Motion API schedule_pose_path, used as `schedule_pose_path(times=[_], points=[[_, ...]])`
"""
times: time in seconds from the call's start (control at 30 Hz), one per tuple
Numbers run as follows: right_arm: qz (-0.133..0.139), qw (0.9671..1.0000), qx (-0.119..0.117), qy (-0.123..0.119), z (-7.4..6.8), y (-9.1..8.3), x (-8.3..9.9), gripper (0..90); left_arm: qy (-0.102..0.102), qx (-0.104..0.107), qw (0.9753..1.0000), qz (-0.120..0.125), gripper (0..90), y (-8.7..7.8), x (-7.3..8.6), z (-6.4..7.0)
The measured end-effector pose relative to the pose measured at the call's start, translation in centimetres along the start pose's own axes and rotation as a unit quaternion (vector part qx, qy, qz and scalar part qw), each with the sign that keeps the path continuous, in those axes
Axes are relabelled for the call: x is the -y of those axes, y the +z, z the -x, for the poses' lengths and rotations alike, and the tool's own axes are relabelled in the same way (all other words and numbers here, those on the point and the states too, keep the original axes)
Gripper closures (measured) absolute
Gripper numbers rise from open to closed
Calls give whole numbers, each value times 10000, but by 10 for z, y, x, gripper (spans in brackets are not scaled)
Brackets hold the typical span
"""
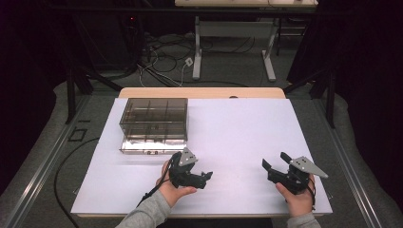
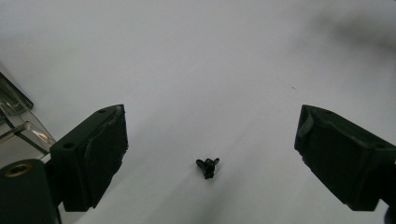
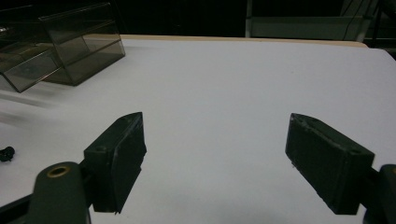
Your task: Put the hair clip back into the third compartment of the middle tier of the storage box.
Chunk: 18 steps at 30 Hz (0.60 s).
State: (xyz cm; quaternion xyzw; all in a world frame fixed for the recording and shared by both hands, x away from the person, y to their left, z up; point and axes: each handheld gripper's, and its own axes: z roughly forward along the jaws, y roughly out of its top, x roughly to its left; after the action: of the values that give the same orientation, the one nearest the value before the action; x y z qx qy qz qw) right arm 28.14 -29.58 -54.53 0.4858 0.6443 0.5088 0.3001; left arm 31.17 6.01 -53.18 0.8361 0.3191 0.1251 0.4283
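A small black winged screw (image 2: 208, 167) lies on the white table (image 2: 210, 56), between and just in front of my left gripper's (image 2: 210, 122) wide-open jaws; nothing is held. In the high view the left gripper (image 1: 206, 177) sits low over the table's front middle, pointing right, below the smoky clear compartment box (image 1: 153, 118). My right gripper (image 1: 274, 160) hovers at the front right, open and empty. In the right gripper view its jaws (image 3: 215, 126) stand apart over bare table, and a small black part (image 3: 5, 153) shows at the left edge.
The box's lid (image 1: 147, 145) lies folded open toward the front; the box (image 3: 60, 42) appears far left in the right gripper view, and a corner of it (image 2: 18, 122) in the left gripper view. Cables and a desk frame (image 1: 233, 42) stand beyond the table.
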Motion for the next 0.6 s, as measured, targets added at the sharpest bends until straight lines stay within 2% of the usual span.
schedule_pose_path(times=[0.2, 0.3, 0.4, 0.47, 0.6], points=[[-8, 10000, 10, -5, 0, 0, 0, 196, 102, -15, 9999, -10, 186, 2, 3, 1], [-31, 10000, -6, -5, 0, 0, 0, 196, 115, -75, 9999, -66, 263, 3, 3, 1], [-12, 10000, -4, -15, 0, 0, 0, 197, -52, -153, 9998, -63, 335, 4, 3, -2], [-6, 10000, -3, -1, 0, 0, 0, 196, -124, -95, 9998, -118, 404, 6, 2, -4], [-1, 10000, -11, 5, 0, 0, 0, 197, -146, -174, 9993, -312, 443, 8, 2, -6]])
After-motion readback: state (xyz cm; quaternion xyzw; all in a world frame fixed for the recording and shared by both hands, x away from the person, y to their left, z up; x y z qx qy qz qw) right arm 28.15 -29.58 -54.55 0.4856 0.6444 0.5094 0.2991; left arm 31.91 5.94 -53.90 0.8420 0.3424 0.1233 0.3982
